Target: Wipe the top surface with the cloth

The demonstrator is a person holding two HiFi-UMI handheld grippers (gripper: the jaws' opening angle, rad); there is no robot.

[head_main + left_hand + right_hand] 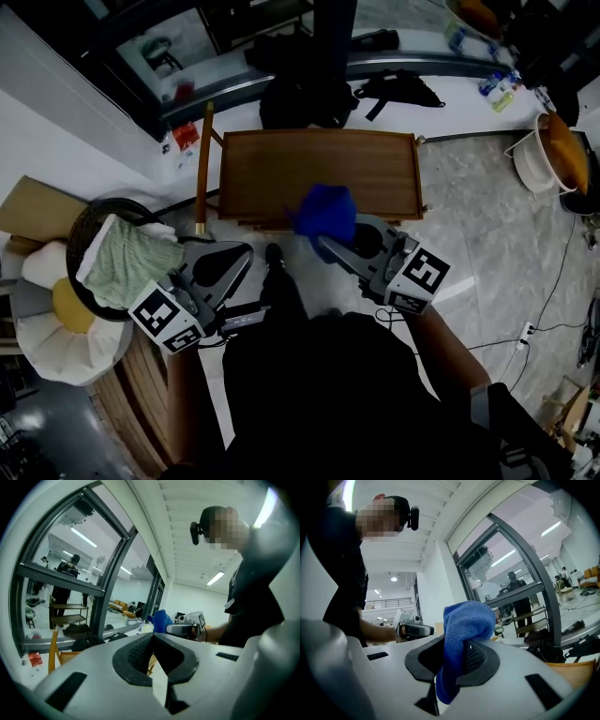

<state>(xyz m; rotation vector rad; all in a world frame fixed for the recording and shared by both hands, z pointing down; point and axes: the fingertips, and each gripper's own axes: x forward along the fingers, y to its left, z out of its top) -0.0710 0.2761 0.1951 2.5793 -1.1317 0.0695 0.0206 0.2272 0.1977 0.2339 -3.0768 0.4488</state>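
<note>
The blue cloth (326,214) was pinched in your right gripper (325,238): its jaws were closed on a fold, with the bulk of the cloth bunched above the tips and a tail hanging down between the pads. In the head view the cloth sat in line with the near edge of the wooden table (319,173), but the right gripper view showed it held up in the air, clear of the top. You carried that gripper low and close to your body, forearm angled in from the right, the marker cube (415,277) nearest you and the jaws pointing up and to the left. Your left gripper (246,255) was at about the same height on the other side, its jaws brought together with nothing between them, tilted inward so that each gripper's camera caught the other one and your arm behind it. The tabletop itself was bare. A wooden pole (202,169) leaned at the table's left corner, and dark bags (305,98) lay on the floor beyond the far edge. To your left stood a dark basket (86,223) with a pale green cloth (131,262) draped in it, beside a white cushion (47,337). Well off to the right was a white bucket (527,159).
</note>
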